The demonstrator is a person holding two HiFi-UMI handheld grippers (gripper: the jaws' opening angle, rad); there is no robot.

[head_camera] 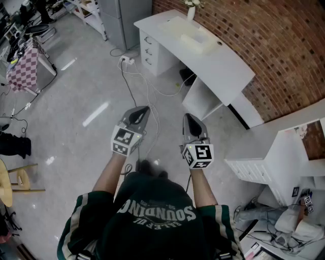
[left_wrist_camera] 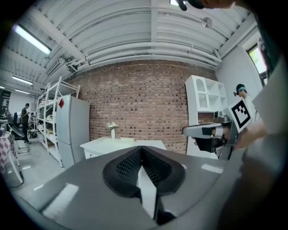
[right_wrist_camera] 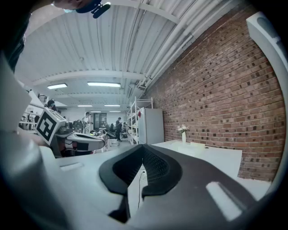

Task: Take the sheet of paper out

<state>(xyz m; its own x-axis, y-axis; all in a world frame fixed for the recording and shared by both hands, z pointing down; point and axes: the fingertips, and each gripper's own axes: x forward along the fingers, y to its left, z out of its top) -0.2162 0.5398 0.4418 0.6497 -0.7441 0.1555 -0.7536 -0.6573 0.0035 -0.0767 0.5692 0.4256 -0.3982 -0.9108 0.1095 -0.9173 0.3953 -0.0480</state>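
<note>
1. Underfoot, the polished grey concrete floor fills most of the head view. The person stands on it well apart from the furniture, so the task seems to be at its approach stage, with nothing reached yet.
2. The red brick wall backs the furniture.
3. The long white desk with drawers stands against that wall and is the likely goal. The next move probably calls for walking up to it and opening one claw.
4. The grey two-jaw left gripper is held roughly level. Its own view shows the jaws pressed together with nothing between them.
5. The matching right gripper is also about level, its jaw tips meeting on nothing.
6. A shallow pale tray lies on the desk. No view shows the sheet of paper, so its place (tray, drawer or elsewhere) and its look cannot be told.
7. A small white vase of flowers stands at the desk's far end.
</note>
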